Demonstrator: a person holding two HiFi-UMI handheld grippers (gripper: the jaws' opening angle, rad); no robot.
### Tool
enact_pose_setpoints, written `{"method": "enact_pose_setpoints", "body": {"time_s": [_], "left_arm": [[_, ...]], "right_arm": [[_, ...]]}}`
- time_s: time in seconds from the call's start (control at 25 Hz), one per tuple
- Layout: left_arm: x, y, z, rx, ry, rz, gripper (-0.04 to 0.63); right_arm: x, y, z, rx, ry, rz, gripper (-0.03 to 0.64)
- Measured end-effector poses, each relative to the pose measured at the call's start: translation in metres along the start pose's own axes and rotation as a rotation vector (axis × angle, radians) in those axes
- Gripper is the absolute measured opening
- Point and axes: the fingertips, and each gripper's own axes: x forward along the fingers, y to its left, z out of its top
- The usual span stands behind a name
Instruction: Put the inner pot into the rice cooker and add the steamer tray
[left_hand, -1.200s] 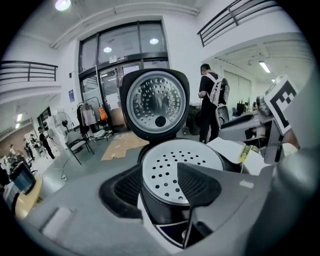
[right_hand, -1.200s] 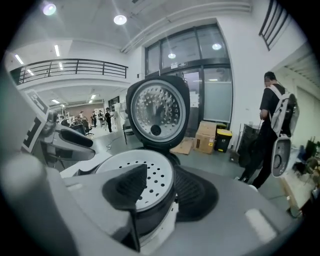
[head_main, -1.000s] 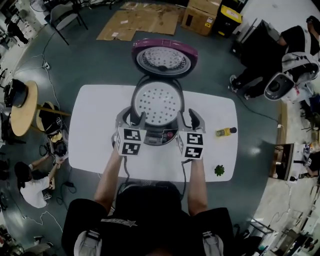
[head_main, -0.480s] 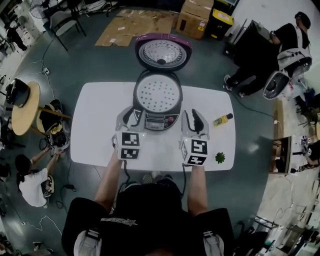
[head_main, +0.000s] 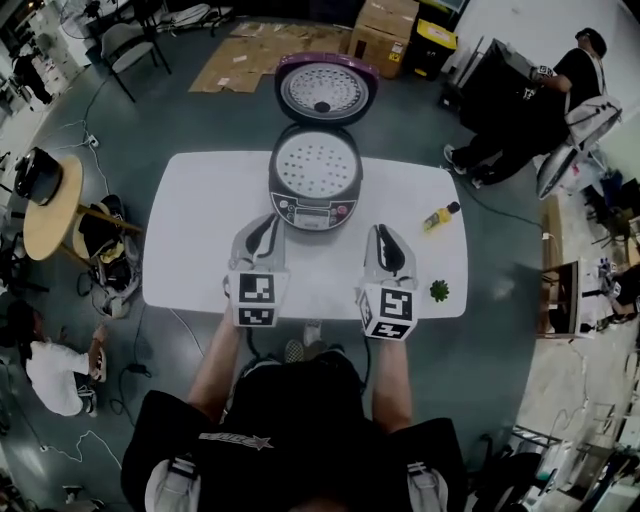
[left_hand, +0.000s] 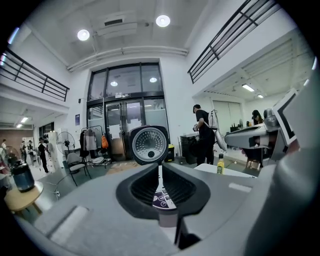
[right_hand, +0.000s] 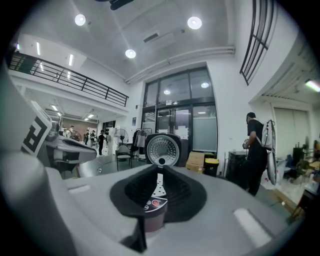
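The left gripper (left_hand: 159, 169) had just been closing. Its jaws stood narrow, drawn almost together with only a thin slit left, and nothing lay between them. The right gripper (right_hand: 158, 172) had been closing too and was just as narrow and as empty. Each was held in one of the person's hands on the near side of the rice cooker (head_main: 314, 180), apart from it: the left one off its near left corner, the right one off its near right corner. Both pointed at it, so a strip of its control panel (head_main: 313, 212) showed through each slit.

The rice cooker stood on the white table (head_main: 195, 230) with its lid (head_main: 326, 90) swung up at the far side. The steamer tray (head_main: 315, 162), a pale perforated disc, sat in the cooker's open top. The inner pot could not be made out beneath it.

To the right of the cooker a yellow bottle (head_main: 438, 216) lay on the table, and nearer the person, further right of the right gripper, sat a small green thing (head_main: 439, 290).
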Motion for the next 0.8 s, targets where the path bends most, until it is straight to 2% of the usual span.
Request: {"method": "enact_pose_setpoints", "body": {"time_s": [0.4,0.8], "left_arm": [[-0.059,-0.017,-0.02,0.0,0.007,-0.024,0.018],[-0.075,-0.026,-0.021,0.01,0.0,-0.036,0.017]], "right_arm": [[-0.061,0.028,-0.014,0.004,-0.005,0.0,0.018],[-0.078,0.034,-0.015,0.001,-0.009,-0.005,0.018]]}}
